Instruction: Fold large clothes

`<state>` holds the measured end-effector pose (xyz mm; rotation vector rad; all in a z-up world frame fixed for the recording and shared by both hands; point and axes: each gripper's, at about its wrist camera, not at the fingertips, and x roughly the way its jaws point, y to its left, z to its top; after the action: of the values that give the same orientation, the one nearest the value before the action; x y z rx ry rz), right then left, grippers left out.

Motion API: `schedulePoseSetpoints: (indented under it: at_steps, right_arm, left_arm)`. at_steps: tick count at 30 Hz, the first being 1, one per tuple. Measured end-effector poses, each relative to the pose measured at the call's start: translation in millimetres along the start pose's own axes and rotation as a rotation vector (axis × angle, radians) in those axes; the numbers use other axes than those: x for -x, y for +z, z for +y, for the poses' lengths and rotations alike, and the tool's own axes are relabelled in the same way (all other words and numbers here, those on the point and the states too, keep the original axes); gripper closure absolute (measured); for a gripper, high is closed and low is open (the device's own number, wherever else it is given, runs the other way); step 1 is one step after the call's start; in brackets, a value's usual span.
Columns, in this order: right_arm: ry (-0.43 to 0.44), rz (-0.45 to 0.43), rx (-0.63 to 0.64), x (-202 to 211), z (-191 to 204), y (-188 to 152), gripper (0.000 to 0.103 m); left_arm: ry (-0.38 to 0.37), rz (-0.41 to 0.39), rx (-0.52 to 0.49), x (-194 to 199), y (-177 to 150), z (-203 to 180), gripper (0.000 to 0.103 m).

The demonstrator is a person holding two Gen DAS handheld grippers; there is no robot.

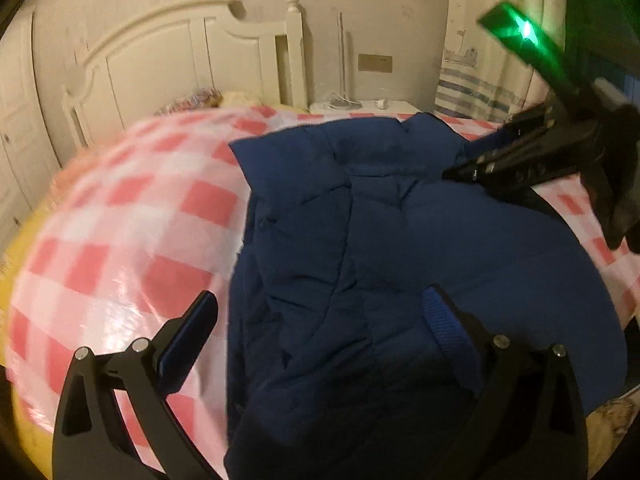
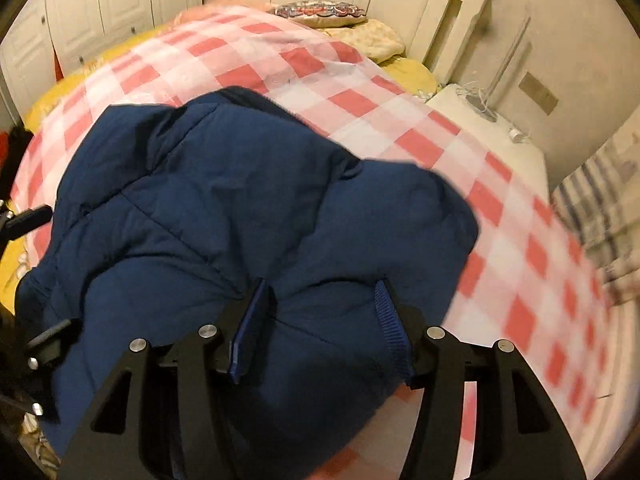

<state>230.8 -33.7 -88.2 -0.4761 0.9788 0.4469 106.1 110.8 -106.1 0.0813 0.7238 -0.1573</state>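
Observation:
A navy blue quilted jacket (image 1: 400,240) lies bunched on the red and white checked bed cover (image 1: 120,220). My left gripper (image 1: 324,312) is open above the jacket's near left edge, one finger over the cover, the other over the jacket. My right gripper (image 2: 324,300) is open low over the jacket (image 2: 240,208), its fingers on either side of a bulge of fabric. The right gripper also shows in the left wrist view (image 1: 480,168), at the jacket's far right side.
A cream headboard (image 1: 180,52) and pillows (image 2: 320,12) stand at the bed's far end. A white nightstand (image 2: 492,136) with a cable and lamp base sits beside the bed. A striped curtain (image 1: 472,80) hangs at the right. White wardrobe doors (image 2: 100,4) stand beyond the bed.

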Motion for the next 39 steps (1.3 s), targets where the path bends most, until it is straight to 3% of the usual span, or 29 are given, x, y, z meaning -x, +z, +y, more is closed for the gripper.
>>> schedulePoseSetpoints:
  at_steps: [4,6,9,11,15,18,20,22,25,26,28,30,32,35,39]
  right_arm:
    - [0.043,-0.082,0.012,22,15,27,0.049]
    - [0.025,-0.088,0.087,14,41,43,0.049]
    - [0.016,-0.019,0.167,-21,75,58,0.049]
    - [-0.049,0.045,0.214,-43,92,63,0.049]
    - [-0.025,0.073,0.221,-31,88,73,0.049]
    - [0.039,-0.01,0.16,-12,84,82,0.049]
    - [0.041,-0.011,0.176,-18,96,83,0.049]
    - [-0.017,0.038,0.229,-43,111,78,0.049]
    - [0.037,0.027,0.181,-41,102,77,0.049]
    - [0.103,0.01,0.137,-30,91,74,0.049]
    - [0.184,-0.049,0.076,-5,73,59,0.039]
    - [0.199,-0.164,0.005,34,49,24,0.004]
    - [0.227,-0.233,-0.084,58,23,-14,0.004]
    - [0.284,-0.249,-0.252,73,-17,-73,0.004]
    - [0.464,-0.187,-0.411,56,-38,-127,0.004]
  left_arm:
    - [-0.004,-0.015,-0.007,0,-3,-2,0.002]
    - [-0.017,-0.015,0.003,-2,-5,0,0.002]
    - [-0.024,-0.016,0.017,-5,-5,4,0.002]
    - [-0.014,-0.016,0.024,-6,-6,8,0.002]
    - [-0.056,-0.01,0.042,-9,-8,12,0.002]
    - [-0.057,-0.017,0.046,-9,-9,12,0.002]
    - [-0.068,-0.015,0.059,-10,-9,15,0.002]
    - [-0.068,-0.012,0.068,-11,-10,18,0.002]
    - [-0.11,0.005,0.097,-13,-12,25,0.002]
    - [-0.139,0.017,0.12,-13,-12,30,0.002]
    - [-0.209,0.045,0.165,-13,-11,42,0.002]
    - [-0.27,0.074,0.226,-12,-11,59,0.002]
    - [-0.277,0.081,0.272,-11,-9,73,0.002]
    - [-0.264,0.097,0.281,-14,0,84,0.002]
    - [-0.238,0.175,0.202,-26,11,76,0.002]
